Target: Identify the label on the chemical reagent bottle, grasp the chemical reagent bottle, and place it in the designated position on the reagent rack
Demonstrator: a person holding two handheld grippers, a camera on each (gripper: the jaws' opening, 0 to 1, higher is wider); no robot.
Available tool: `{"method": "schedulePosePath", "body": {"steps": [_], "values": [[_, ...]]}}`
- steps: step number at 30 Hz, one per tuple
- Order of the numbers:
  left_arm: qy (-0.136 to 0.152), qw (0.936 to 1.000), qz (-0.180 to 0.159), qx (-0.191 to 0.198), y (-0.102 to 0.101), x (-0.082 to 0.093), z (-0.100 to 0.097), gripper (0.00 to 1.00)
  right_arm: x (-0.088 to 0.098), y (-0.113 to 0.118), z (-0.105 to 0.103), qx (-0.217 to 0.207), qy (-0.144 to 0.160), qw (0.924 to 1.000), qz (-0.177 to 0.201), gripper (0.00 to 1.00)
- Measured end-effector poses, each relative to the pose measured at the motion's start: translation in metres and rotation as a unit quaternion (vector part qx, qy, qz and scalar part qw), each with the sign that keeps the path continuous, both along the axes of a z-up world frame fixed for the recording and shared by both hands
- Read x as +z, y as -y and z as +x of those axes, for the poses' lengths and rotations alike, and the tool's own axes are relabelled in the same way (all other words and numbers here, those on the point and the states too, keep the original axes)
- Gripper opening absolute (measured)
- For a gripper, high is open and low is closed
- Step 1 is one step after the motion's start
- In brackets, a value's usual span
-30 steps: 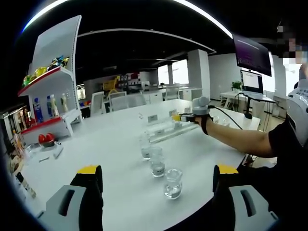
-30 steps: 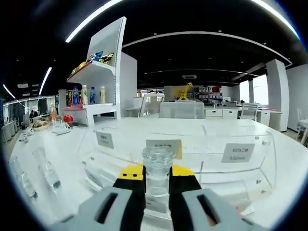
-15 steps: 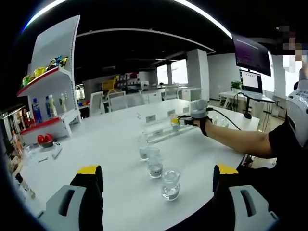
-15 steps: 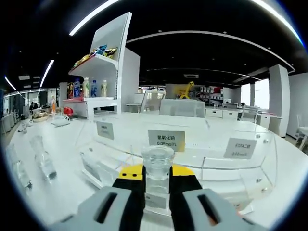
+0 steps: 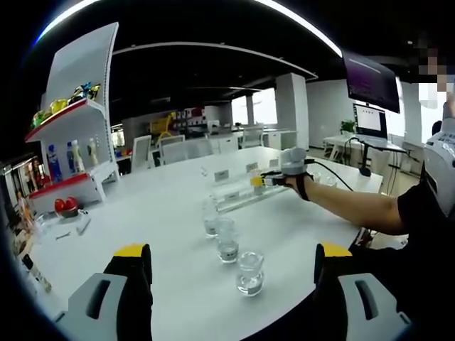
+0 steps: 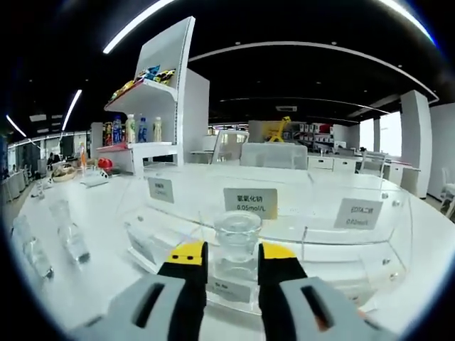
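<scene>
right gripper [image 6: 232, 257] parted, jaws just off either side of clear reagent bottle [image 6: 237, 239] standing in middle bay of acrylic reagent rack [image 6: 370, 245], label card [image 6: 250, 203] behind | left gripper [image 5: 231, 270] wide, empty, three glass bottles [image 5: 227, 241] ahead on white table [image 5: 163, 213]

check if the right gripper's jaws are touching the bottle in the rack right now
Apart. In the right gripper view, the right gripper has its jaws spread, with a visible gap on each side of the reagent bottle.
</scene>
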State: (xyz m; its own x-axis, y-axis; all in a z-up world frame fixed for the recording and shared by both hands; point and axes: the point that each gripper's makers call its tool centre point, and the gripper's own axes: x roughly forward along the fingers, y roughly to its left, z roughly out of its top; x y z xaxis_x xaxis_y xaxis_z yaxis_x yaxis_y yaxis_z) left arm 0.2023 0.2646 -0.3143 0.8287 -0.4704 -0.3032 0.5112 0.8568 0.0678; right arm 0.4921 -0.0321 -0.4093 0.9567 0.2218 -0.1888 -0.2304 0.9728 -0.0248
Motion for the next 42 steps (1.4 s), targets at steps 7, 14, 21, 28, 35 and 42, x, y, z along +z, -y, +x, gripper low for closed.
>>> {"method": "schedulePosePath", "body": {"steps": [7,14,21,28,35,42], "values": [[0.001,1.0000,0.000,0.000,0.001,0.002,-0.001,0.95,0.000,-0.008,-0.008,0.018,-0.002,0.9998,-0.010,0.38],[0.005,1.0000,0.000,-0.004,0.004,0.006,-0.002,0.95,0.013,-0.014,-0.026,0.039,0.005,0.9992,0.005,0.52],[0.005,1.0000,-0.002,-0.006,0.007,0.004,-0.002,0.95,0.044,-0.019,-0.064,0.068,0.025,0.9973,0.011,0.61],[0.008,0.9999,-0.004,-0.013,0.014,0.004,-0.004,0.95,0.061,-0.012,-0.106,0.092,0.032,0.9950,0.024,0.71],[0.008,0.9997,-0.011,-0.021,0.023,0.002,-0.008,0.95,0.081,0.009,-0.150,0.090,0.050,0.9943,0.028,0.81],[0.010,0.9996,-0.009,-0.026,0.026,0.004,-0.012,0.95,0.100,0.045,-0.192,0.057,0.064,0.9959,0.031,0.97]]}}
